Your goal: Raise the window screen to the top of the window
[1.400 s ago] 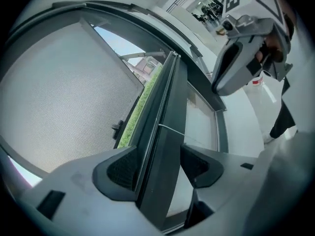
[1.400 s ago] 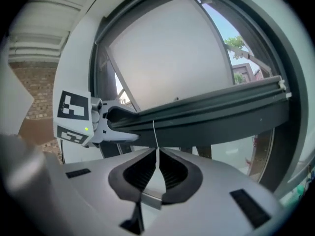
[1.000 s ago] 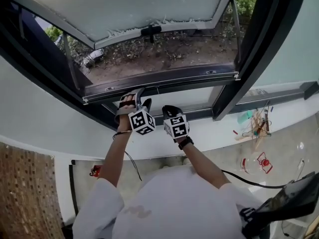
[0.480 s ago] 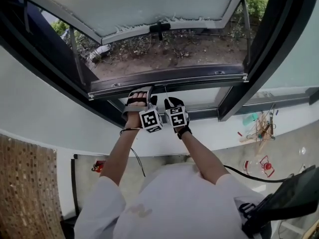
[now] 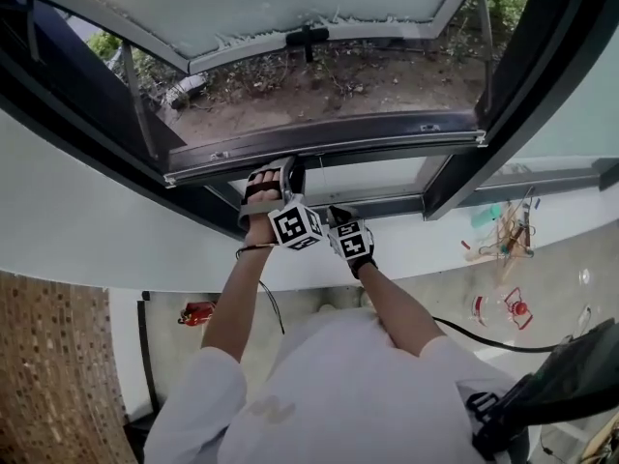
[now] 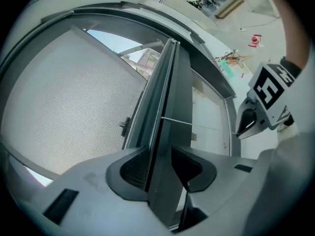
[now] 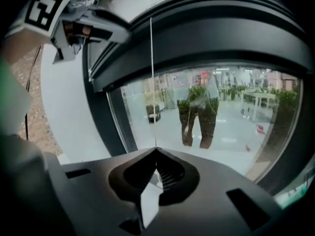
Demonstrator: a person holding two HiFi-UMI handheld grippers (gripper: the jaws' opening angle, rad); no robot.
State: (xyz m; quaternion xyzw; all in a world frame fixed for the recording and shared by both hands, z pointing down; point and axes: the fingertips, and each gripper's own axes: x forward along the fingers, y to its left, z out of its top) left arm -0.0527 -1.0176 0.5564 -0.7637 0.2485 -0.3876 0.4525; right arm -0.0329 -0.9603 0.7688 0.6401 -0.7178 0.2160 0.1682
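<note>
The window screen's dark bottom bar (image 5: 329, 143) runs across the open window, with the grey mesh (image 6: 74, 87) beyond it. My left gripper (image 5: 276, 167) reaches up to this bar. In the left gripper view the bar (image 6: 167, 92) passes between the jaws of the left gripper (image 6: 160, 163); they have just been closing and both pads now touch it. My right gripper (image 5: 334, 211) sits lower, beside the left one. Its jaws (image 7: 156, 154) are shut on a thin white pull cord (image 7: 152, 82) that runs taut up to the bar (image 7: 206, 38).
An outer sash with a black handle (image 5: 307, 37) is swung outward over soil and plants (image 5: 368, 80). A fixed glass pane (image 5: 372, 177) lies below the bar. A thick dark frame post (image 5: 522, 75) stands at the right, a white wall (image 5: 87, 230) at the left.
My right gripper has dropped from beside the left one to below the bar. The left gripper has stayed at the bar.
</note>
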